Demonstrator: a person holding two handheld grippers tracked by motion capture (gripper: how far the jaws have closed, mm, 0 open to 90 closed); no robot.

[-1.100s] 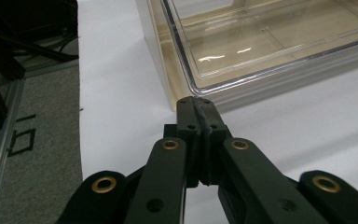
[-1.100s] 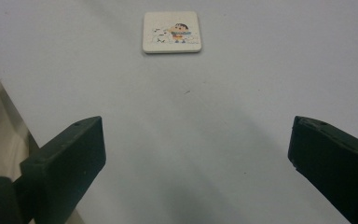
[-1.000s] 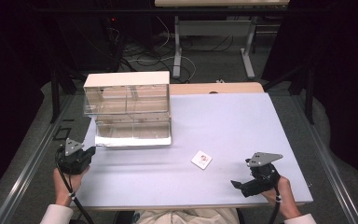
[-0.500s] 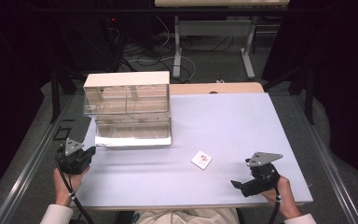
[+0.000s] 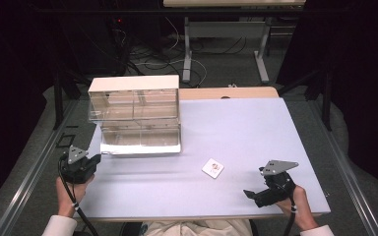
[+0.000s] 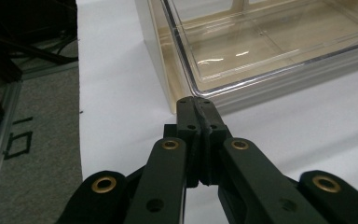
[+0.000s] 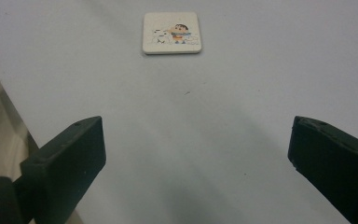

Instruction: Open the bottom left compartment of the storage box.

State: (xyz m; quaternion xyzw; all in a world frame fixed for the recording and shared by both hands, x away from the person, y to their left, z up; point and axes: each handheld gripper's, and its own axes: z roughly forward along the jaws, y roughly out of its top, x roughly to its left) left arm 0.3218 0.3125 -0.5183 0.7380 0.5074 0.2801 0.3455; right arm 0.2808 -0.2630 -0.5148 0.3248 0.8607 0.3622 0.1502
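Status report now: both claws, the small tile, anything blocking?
Left claw shut, empty, beside the clear drawer box. Right claw open, facing the tile. Tile flat on table, path clear.

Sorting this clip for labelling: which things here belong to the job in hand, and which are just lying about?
In the job:
- square tile
- right gripper, open, facing it
- left gripper, shut
- clear drawer box

Lying about:
- cables on the floor
- far desk legs

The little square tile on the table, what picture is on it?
The tile is white with a cartoon child and a small white dog; the right gripper view shows it best.
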